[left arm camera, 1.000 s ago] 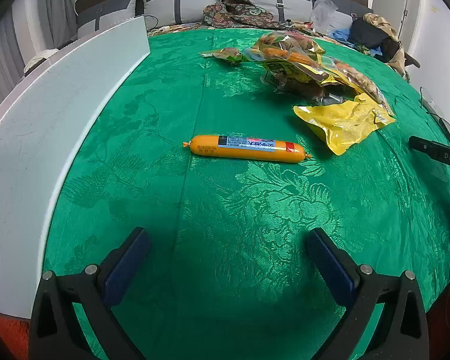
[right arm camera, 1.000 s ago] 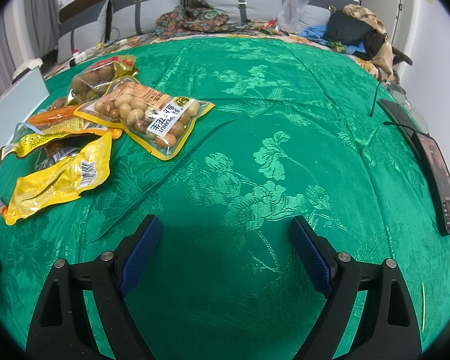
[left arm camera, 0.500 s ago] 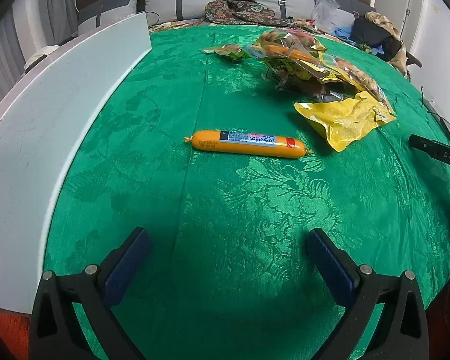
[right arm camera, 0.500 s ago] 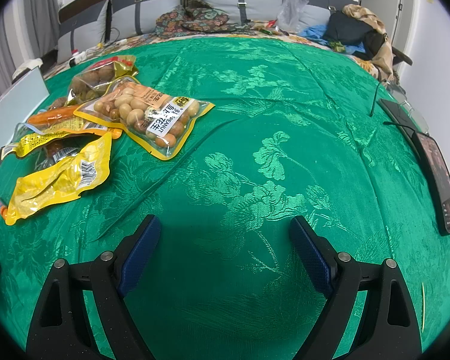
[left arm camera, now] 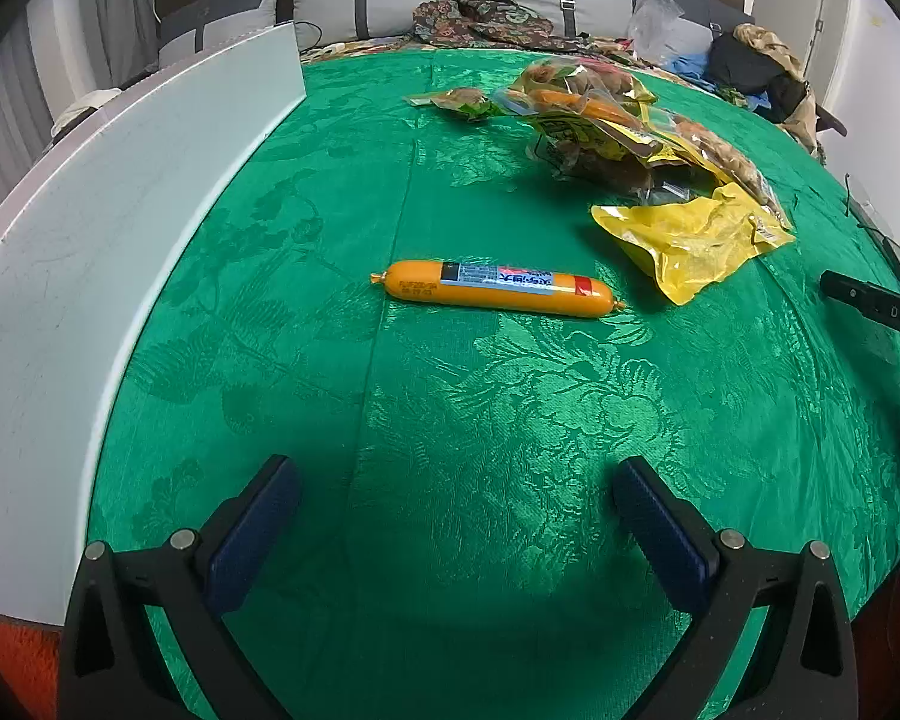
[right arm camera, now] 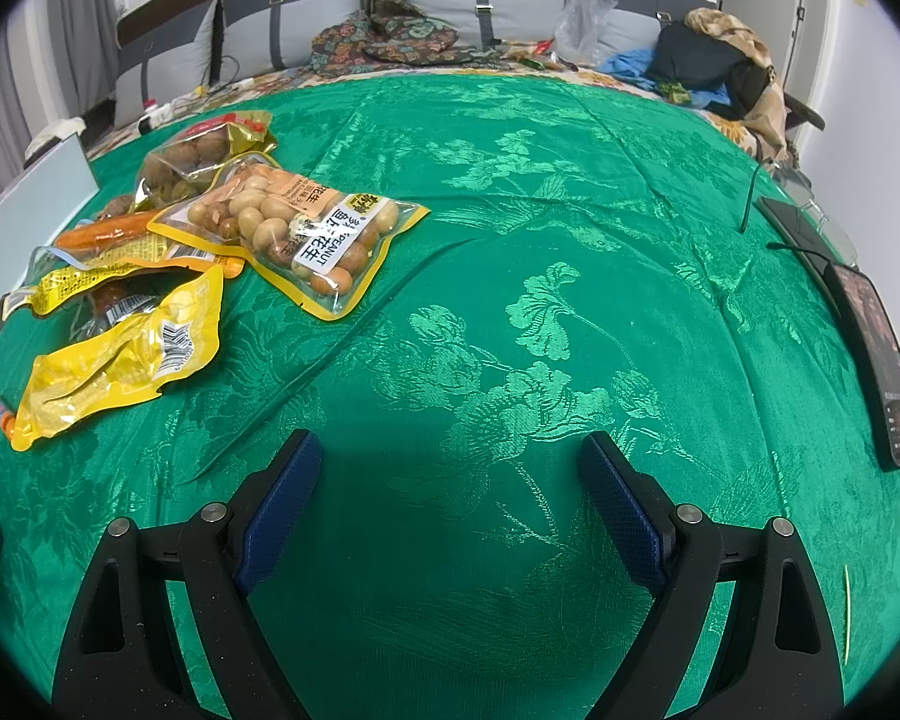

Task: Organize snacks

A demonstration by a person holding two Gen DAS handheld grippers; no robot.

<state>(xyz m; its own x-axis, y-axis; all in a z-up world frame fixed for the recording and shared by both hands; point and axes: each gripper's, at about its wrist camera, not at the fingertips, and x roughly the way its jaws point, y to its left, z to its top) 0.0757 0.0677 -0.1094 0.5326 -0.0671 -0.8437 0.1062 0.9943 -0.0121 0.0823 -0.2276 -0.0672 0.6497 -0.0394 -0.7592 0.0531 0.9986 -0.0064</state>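
Left wrist view: left gripper (left arm camera: 450,510) spread wide and empty at bottom, orange sausage stick (left arm camera: 495,295) lying crosswise on green cloth (left arm camera: 450,408) at frame centre, well above the fingertips. Right wrist view: right gripper (right arm camera: 450,486) likewise parted and empty, peanut bag (right arm camera: 306,234) and yellow pouch (right arm camera: 120,360) off at left, apart from the fingers.

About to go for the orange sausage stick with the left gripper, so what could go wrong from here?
1. The sausage stick is round and lies bare on the glossy green cloth; the open left gripper may roll it away.
2. Its right end sits close to the yellow pouch, which a wide grasp might snag.
3. The right gripper is open over bare cloth, with a phone near the edge.
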